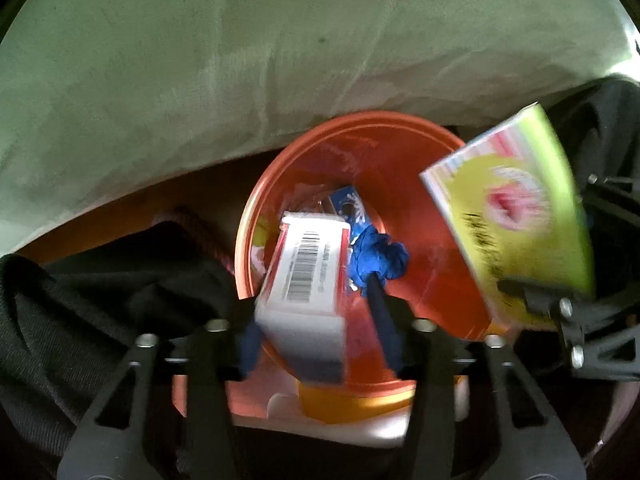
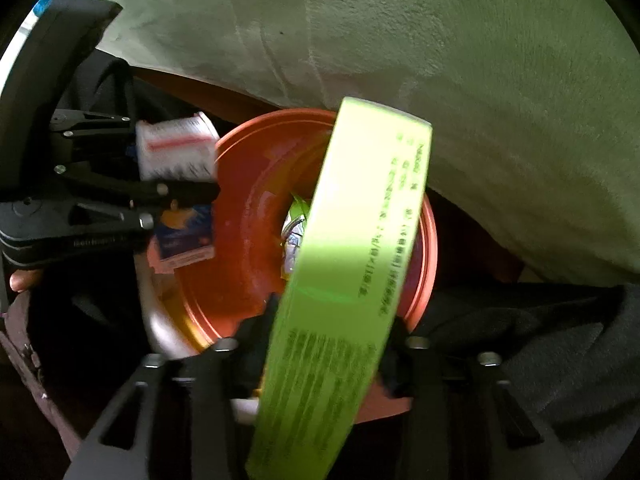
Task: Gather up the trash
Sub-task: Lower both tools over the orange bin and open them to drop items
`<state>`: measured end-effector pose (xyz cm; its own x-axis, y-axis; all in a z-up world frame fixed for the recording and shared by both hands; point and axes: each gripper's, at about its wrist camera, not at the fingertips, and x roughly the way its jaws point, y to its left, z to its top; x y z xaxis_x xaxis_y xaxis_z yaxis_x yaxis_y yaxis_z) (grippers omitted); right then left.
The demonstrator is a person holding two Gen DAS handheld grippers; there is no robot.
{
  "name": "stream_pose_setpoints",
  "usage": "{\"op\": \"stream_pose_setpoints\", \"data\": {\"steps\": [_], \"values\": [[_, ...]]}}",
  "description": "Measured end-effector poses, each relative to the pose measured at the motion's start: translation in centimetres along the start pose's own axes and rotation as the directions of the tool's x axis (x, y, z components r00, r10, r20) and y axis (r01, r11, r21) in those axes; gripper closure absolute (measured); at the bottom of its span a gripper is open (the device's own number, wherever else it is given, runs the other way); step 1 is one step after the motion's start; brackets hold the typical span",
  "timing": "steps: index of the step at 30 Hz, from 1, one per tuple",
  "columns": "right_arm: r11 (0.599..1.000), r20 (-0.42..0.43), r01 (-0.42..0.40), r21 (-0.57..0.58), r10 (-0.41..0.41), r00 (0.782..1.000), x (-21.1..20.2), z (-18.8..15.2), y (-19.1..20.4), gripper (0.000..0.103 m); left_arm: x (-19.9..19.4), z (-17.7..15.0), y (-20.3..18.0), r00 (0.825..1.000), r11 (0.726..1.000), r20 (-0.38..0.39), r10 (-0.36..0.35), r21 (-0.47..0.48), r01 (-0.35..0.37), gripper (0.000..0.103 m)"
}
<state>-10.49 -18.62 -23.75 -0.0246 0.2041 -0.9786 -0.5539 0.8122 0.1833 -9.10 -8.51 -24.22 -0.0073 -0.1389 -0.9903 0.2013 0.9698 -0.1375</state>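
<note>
Both over orange plastic bin (image 1: 420, 200). L gripper (image 1: 316, 320) jaws apart, blurred white cardboard box (image 1: 308, 276) between, long axis pointing down into bin. R gripper (image 2: 320, 344) likewise, lime-green flat carton (image 2: 344, 280), prob. loose.

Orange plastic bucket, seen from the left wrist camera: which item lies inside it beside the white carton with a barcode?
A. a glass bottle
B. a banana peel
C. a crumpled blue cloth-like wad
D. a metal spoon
C: a crumpled blue wad lies inside the orange plastic bucket, right beside the white barcoded carton.
</note>
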Motion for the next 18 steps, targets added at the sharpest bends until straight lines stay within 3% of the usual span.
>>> {"op": "stream_pose_setpoints", "data": {"steps": [5,18], "values": [[1.0,0.011,-0.001,0.025,0.001,1.0,-0.4,-0.3,-0.4,0.045,-0.5,0.0,0.3,1.0,1.0,0.01,-0.017,-0.021,0.017,0.033],[0.999,0.047,0.017,0.028,-0.018,0.999,-2.2,-1.2,-0.7,0.044,-1.7,-0.6,-0.1,0.998,0.999,0.056,-0.029,-0.033,0.031,0.033]]}}
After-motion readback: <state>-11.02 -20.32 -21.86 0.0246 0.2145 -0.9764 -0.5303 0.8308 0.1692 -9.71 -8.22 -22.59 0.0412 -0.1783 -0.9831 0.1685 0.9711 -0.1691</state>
